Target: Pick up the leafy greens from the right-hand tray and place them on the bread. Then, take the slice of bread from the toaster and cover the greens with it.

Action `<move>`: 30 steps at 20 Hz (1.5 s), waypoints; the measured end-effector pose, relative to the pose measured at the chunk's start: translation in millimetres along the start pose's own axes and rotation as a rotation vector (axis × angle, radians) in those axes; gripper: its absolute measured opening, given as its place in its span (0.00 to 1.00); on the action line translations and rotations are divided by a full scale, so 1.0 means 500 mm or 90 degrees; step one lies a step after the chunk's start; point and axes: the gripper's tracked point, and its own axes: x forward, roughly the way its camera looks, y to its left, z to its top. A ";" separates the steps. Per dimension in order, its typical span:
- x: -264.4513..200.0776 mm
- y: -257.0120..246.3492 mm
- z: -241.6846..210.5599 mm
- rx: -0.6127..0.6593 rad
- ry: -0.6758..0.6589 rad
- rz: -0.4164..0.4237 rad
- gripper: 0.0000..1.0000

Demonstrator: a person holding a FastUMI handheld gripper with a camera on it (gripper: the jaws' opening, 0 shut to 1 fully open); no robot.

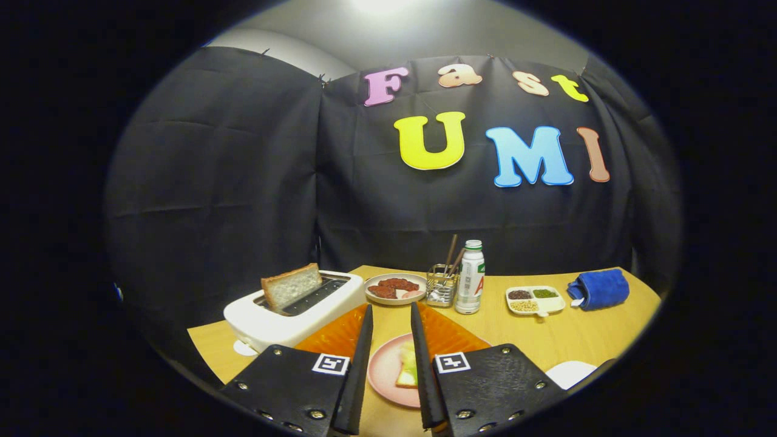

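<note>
Greens (pixel 410 363) already lie on the pink-plate bread; toaster (pixel 291 309) slice (pixel 291 285) looks light, crumbly: pinch its raised edge. Gripper (pixel 388 331) gapes wide, empty.

Toaster (pixel 291 312) left with bread slice (pixel 291 285) in slot; plate (pixel 388 370) between fingers (pixel 363 346); bottle (pixel 470 277), divided dish (pixel 535 300), folded cloth (pixel 600 289) behind right.
</note>
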 end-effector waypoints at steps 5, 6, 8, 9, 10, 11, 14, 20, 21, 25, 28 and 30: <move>0.011 0.143 -0.003 0.024 0.011 0.111 0.37; 0.014 0.154 -0.005 0.016 0.012 0.108 0.37; 0.027 0.186 -0.007 -0.009 0.011 0.104 0.37; 0.037 0.200 -0.011 -0.017 0.013 0.103 0.37; 0.043 0.214 -0.017 -0.020 0.018 0.102 0.37; 0.054 0.228 -0.018 -0.024 0.022 0.101 0.37; 0.089 0.256 -0.032 -0.029 0.036 0.078 0.37; 0.140 0.283 -0.039 -0.045 0.051 0.049 0.37; 0.148 0.284 -0.035 -0.051 0.050 0.040 0.37; 0.172 0.278 -0.034 -0.052 0.048 0.001 0.37; 0.188 0.267 -0.030 -0.062 0.039 -0.029 0.37; 0.179 0.252 -0.039 -0.053 0.046 -0.062 0.37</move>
